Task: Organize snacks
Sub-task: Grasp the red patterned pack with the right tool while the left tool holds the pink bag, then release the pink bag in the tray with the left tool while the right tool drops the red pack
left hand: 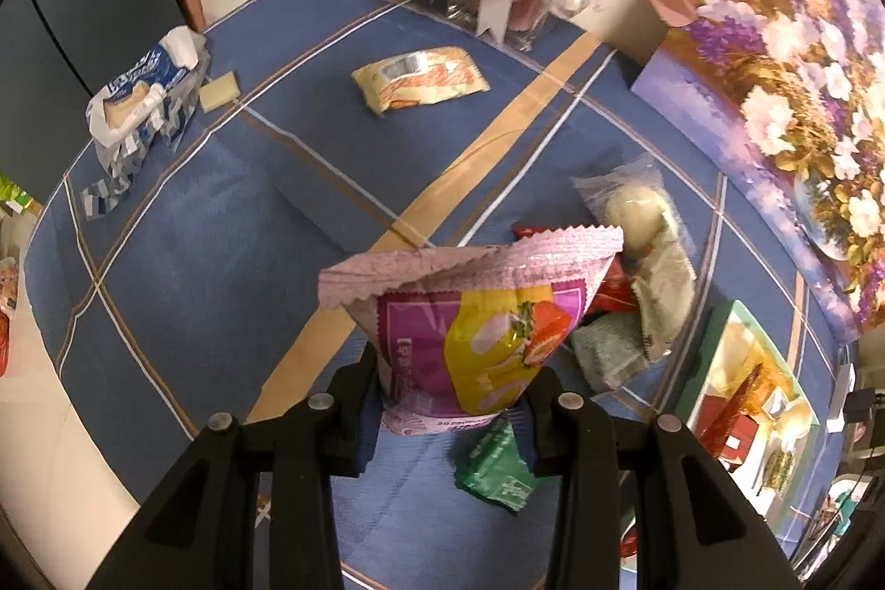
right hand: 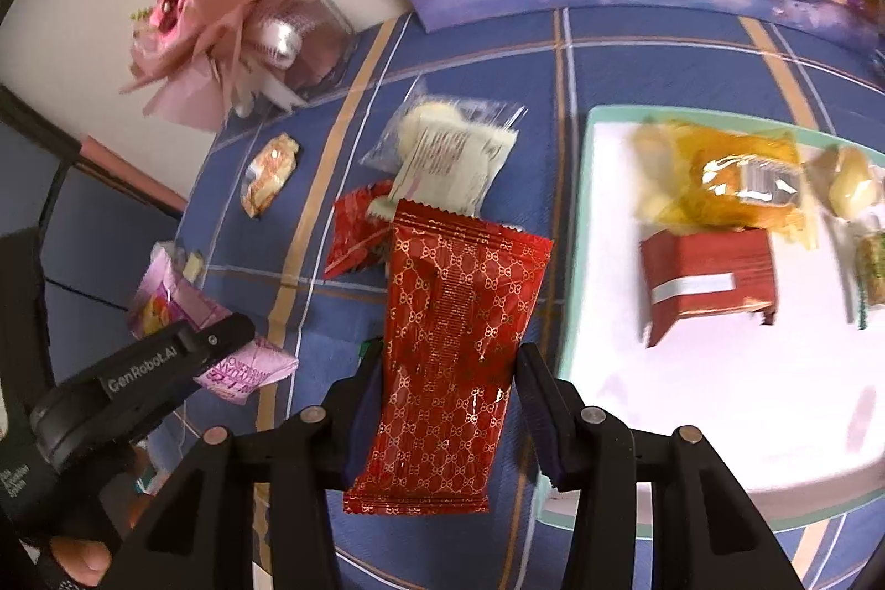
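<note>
Both hands are mid-carry, I'd say; each has a snack picked up off the blue checked cloth of the tabletop (left hand: 182, 214) and neither has set it down yet. The left gripper (left hand: 453, 382) is clamped on a crinkle-edged pink and yellow packet with a strawberry picture (left hand: 475, 313), pinched at its lower end so the serrated top flares upward; the right gripper (right hand: 451, 416) has its pads against the sides of a long glossy red foil packet with a gold pattern (right hand: 451, 346), which hangs clear of the cloth.

The loose pile sits near the middle of the tabletop: a clear wrapper with pale round sweets (right hand: 442, 147), a smaller crumpled red packet (right hand: 354, 230), a green packet (left hand: 498, 468) just under the left gripper. A cream and orange wrapped snack (left hand: 420, 84) lies on its own toward the far edge; a torn blue and white wrapper (left hand: 138, 103) lies at the far left edge.

The white tray with a mint-green rim (right hand: 575, 258) stands toward the right edge, already holding a yellow cellophane packet (right hand: 730, 186) and a dark red box with a white band (right hand: 708, 280); that looks to be the gathering place. The next move, I judge, calls for swinging the red foil packet over the near rim onto the bare white part of the tray, low enough to release without it sliding off; the pink packet would follow, from farther across.
</note>
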Tool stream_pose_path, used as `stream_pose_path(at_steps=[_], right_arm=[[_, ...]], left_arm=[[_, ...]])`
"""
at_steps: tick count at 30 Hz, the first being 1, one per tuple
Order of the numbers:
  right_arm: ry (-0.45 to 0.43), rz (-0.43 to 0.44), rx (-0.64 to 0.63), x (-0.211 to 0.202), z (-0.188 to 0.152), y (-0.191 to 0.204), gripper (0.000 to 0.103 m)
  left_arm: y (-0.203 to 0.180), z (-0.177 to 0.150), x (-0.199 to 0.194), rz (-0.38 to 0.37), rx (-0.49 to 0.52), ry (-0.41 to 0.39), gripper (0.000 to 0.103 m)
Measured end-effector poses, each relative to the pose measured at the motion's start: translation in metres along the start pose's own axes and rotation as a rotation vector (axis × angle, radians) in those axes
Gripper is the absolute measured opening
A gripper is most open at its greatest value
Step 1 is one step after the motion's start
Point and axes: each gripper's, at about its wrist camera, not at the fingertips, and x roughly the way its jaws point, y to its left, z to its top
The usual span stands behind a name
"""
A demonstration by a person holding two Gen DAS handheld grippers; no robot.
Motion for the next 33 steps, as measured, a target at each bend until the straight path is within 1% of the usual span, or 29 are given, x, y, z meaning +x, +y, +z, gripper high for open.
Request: stream_pose_path(at_steps=[2, 7, 11, 15, 20, 24, 29, 33], right_arm=[[-0.023, -0.013, 0.019, -0.009, 0.002, -0.009, 0.049], [-0.082, -0.107, 0.087, -0.033, 0.007, -0.043, 0.049], [-0.119, -0.170, 0.170, -0.052, 0.010, -0.077, 0.049], [-0.155, -0.241, 0.270, -0.074, 0.009, -0.116, 0.049], [-0.170, -0.325, 0.362, -0.096, 0.004, -0.154, 0.049], [-0.187, -0.389, 0.391, -0.113, -0.001, -0.170, 0.049], [-0.184, -0.414, 0.399, -0.123, -0.006, -0.182, 0.049], [-0.146, -0.411, 0.407, -0.115, -0.009, -0.189, 0.049]], left_arm=[[-0.006, -0.001, -0.004, -0.013, 0.013, -0.009, 0.041], [-0.032, -0.009, -0.013, -0.067, 0.065, -0.012, 0.041], [-0.065, -0.021, -0.018, -0.141, 0.140, 0.007, 0.041], [-0.098, -0.037, -0.021, -0.188, 0.234, 0.023, 0.041], [-0.131, -0.057, -0.025, -0.211, 0.334, 0.034, 0.041], [-0.152, -0.073, -0.028, -0.213, 0.407, 0.040, 0.041], [-0.169, -0.088, -0.026, -0.226, 0.463, 0.066, 0.041], [-0.179, -0.099, -0.024, -0.212, 0.502, 0.078, 0.041]])
